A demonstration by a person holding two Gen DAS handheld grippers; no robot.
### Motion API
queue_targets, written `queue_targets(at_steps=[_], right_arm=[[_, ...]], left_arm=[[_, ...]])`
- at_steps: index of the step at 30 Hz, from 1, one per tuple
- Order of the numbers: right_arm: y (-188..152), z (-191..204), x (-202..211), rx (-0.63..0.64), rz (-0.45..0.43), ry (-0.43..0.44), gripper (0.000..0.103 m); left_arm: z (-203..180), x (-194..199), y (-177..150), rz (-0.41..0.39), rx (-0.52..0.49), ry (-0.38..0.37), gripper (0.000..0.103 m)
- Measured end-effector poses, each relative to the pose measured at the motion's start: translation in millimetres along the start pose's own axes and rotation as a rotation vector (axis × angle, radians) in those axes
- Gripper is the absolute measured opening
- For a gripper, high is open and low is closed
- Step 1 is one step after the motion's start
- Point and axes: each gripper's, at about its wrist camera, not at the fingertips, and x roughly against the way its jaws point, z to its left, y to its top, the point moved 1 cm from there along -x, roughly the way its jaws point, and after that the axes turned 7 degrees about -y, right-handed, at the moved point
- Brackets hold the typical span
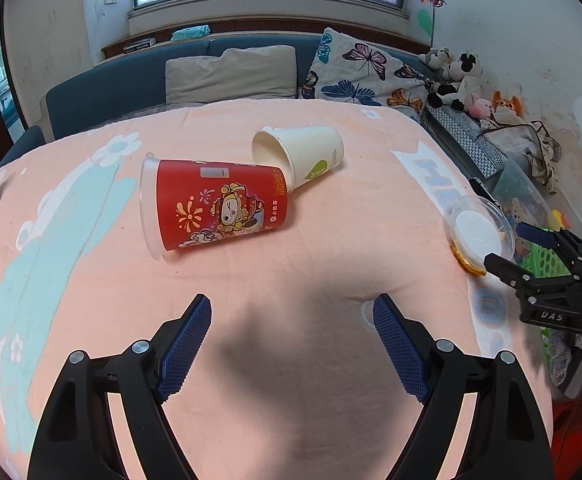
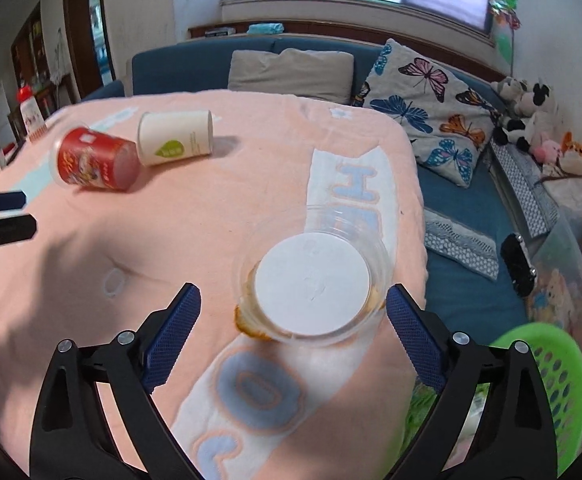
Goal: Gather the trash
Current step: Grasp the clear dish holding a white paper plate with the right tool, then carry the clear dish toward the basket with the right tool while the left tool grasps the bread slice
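Seemingly empty clear cup [image 2: 315, 276], right tool [image 2: 293, 300] spread

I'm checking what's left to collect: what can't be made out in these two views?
- Clear cup, right wrist view: the white lid hides its contents.
- Red cup, left wrist view: mouth faces away, inside unseen.
- Green basket, right wrist view: a hand-held gripper finger and the picture's edge hide its inside.

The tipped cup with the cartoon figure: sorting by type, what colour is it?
Red, with a clear plastic rim; the red cup shows best in the left wrist view.
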Motion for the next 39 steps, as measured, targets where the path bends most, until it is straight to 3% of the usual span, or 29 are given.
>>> queue_targets(at_steps=[18, 30, 39], right_arm=[[1, -4, -25, 0.019, 0.013, -0.041, 0.091], [-9, -31, 16, -0.113, -0.052, 0.013, 0.091], [-30, -56, 55, -0.15, -0.078, -0.008, 0.091]], left_arm=[[-11, -22, 4, 0.029, -0.005, -0.023, 0.08], [-40, -31, 10, 0.028, -0.036, -0.048, 0.08], [-94, -45, 16, 0.032, -0.142, -0.154, 0.08]])
